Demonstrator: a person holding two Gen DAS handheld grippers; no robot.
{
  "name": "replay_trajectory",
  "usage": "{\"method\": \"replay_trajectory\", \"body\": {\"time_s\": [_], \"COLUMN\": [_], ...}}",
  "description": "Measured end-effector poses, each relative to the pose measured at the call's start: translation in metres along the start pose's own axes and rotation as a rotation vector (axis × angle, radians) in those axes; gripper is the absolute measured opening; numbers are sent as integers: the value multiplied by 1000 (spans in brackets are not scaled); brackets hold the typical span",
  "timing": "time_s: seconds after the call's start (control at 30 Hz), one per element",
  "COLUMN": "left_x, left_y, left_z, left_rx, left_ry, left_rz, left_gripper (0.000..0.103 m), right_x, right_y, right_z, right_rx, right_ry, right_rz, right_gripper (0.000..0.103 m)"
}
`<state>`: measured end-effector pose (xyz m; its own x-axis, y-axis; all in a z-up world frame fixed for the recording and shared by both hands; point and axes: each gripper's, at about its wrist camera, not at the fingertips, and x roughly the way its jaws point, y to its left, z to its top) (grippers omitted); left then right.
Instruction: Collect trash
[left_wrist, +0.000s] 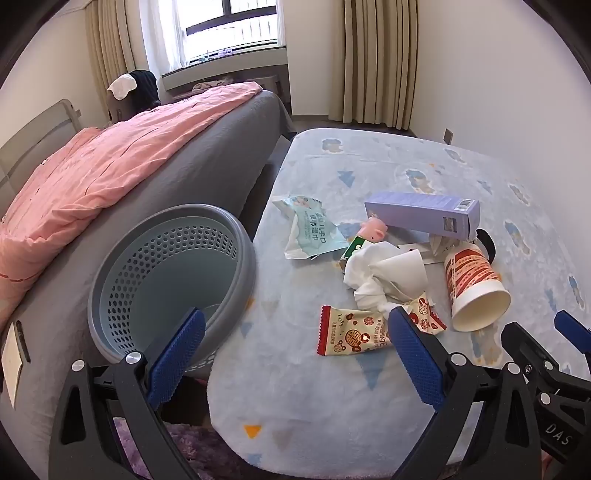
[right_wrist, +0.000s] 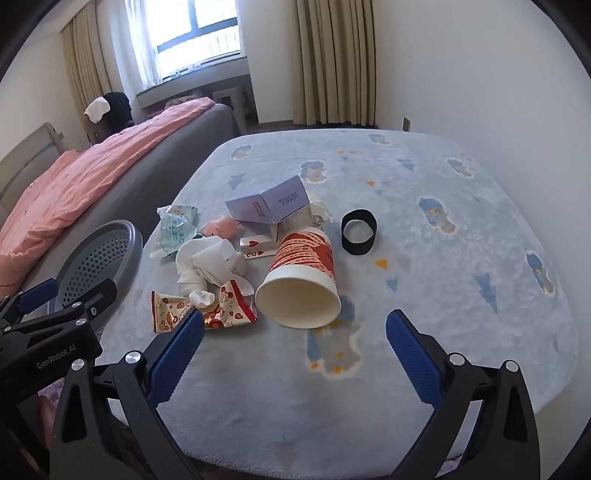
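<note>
Both tools gape empty: right tool (right_wrist: 293, 330) just before the paper cup (right_wrist: 301, 280); pinch its rim, then carry to the basket (left_wrist: 173, 273) left of it.

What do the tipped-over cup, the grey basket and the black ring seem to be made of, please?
The cup looks like matte paper: thin rolled rim, printed red wall, plain cream inside. The basket looks like moulded grey plastic with a smooth rim and evenly punched holes. The black ring is a thin matte band, perhaps elastic fabric or rubber; I cannot tell which.

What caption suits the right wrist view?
Open right gripper faces a tipped paper cup amid trash on the blue rug.
</note>
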<state>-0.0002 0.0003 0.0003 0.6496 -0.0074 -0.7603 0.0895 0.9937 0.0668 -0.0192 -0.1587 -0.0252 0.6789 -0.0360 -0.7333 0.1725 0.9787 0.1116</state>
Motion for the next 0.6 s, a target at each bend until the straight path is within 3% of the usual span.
{"method": "replay_trajectory", "body": {"time_s": [0.6], "left_x": [1], "left_y": [3], "left_z": [-3], "left_rx": [15], "left_ry": [1], "left_rz": [21], "left_gripper": [95], "right_x": [0], "right_y": [2], "right_z": [0], "right_rx": [-6], "right_ry": [-1], "right_rz": [-2], "right_gripper": [97]}}
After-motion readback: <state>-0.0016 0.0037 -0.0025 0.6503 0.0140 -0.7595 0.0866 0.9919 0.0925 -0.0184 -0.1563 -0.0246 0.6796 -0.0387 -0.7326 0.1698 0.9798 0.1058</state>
